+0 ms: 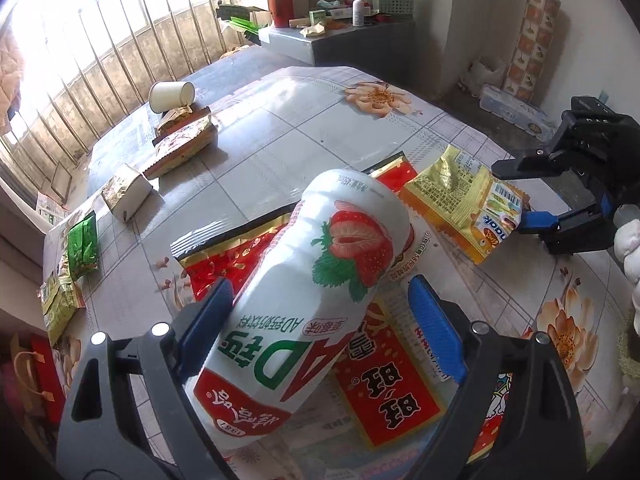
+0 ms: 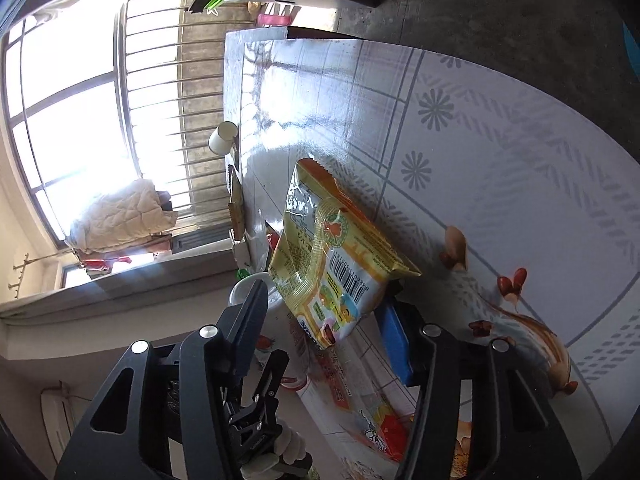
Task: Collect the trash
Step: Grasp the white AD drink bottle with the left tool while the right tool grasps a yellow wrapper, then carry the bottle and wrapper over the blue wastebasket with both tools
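My left gripper [image 1: 320, 304] is shut on a white strawberry drink bottle [image 1: 312, 292], held tilted above a red snack bag [image 1: 384, 392] on the table. My right gripper [image 1: 516, 196] stands at the right, jaws wide, around the edge of a yellow snack wrapper [image 1: 460, 200]. In the right wrist view the yellow snack wrapper [image 2: 332, 256] sits between my right gripper's fingers [image 2: 328, 304], which are spread and do not clamp it. The bottle's end [image 2: 248, 284] shows behind the left finger.
The flowered table [image 1: 280, 120] holds a tipped paper cup [image 1: 172, 96], gold wrappers [image 1: 184, 140], a crushed carton [image 1: 126, 192] and green packets [image 1: 82, 244] along its left side. A cluttered cabinet [image 1: 332, 36] stands behind. Window bars are on the left.
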A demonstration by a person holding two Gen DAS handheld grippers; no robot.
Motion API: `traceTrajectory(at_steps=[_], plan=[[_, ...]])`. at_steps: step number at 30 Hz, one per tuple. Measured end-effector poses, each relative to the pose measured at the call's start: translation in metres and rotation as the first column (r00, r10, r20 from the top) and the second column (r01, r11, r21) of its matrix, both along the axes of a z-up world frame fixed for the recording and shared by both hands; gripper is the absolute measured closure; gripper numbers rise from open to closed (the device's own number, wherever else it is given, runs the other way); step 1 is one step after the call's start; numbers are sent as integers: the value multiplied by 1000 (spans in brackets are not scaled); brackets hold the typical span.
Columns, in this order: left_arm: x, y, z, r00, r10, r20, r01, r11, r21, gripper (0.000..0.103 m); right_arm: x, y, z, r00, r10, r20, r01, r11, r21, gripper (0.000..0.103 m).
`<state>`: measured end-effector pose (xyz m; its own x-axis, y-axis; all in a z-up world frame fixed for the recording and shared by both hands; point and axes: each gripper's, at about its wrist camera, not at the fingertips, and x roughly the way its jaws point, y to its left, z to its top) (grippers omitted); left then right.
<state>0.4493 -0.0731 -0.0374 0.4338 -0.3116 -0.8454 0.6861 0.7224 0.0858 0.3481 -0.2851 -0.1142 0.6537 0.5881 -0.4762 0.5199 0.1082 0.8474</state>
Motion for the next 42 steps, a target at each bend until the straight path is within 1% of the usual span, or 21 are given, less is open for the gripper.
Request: traceTrajectory(at_steps=[2,4,6,8,9,11,15,19,23,26,30,34,38,42], plan=[[-3,-5,-3,1000,-20,18,19,999,50,18,3,1,-1,1000,2,-3,-2,1000,-3,63],[-5,-12,-8,998,-44,40,39,992,122,18,4,1,-3,1000,2,-3,-2,1000,-5,68],[-8,-17,-14,996,-64,68,49,979,197,21,5,1,-5,1000,1,-5,-1,1000,-2,73],[-10,-21,-20,992,-79,98,50,963,264,24,4,0,-8,1000,1,-7,-1,1000,5,81],[-10,-22,-21,991,-79,108,46,958,284,27,4,-1,-9,1000,1,-8,-1,1000,9,83],[-7,-22,-22,992,-66,106,33,957,290,32,5,-2,-11,1000,1,-5,-1,1000,12,88],[-3,-18,-19,995,-39,96,13,964,264,37,8,-5,-13,1000,0,8,-1,1000,20,91],[-8,-14,-14,993,-37,108,11,973,233,39,5,-9,-15,1000,-5,23,4,1000,27,95],[-14,-6,-3,993,-17,117,-5,983,186,41,1,-12,-12,999,-7,48,6,1000,19,97],[-20,4,14,990,24,135,-41,991,129,42,-2,-15,-7,998,-1,69,1,1000,6,98],[-30,24,45,983,80,164,-84,996,19,43,-6,-20,3,994,10,107,-8,1000,-19,98],[-39,46,75,974,150,169,-137,987,-90,44,-11,-24,18,988,22,152,-15,999,-46,98],[-49,71,100,966,207,156,-175,965,-197,44,-17,-29,34,980,33,195,-17,997,-80,99],[-59,90,118,955,253,152,-208,942,-262,44,-25,-35,43,974,41,222,-20,996,-92,99]])
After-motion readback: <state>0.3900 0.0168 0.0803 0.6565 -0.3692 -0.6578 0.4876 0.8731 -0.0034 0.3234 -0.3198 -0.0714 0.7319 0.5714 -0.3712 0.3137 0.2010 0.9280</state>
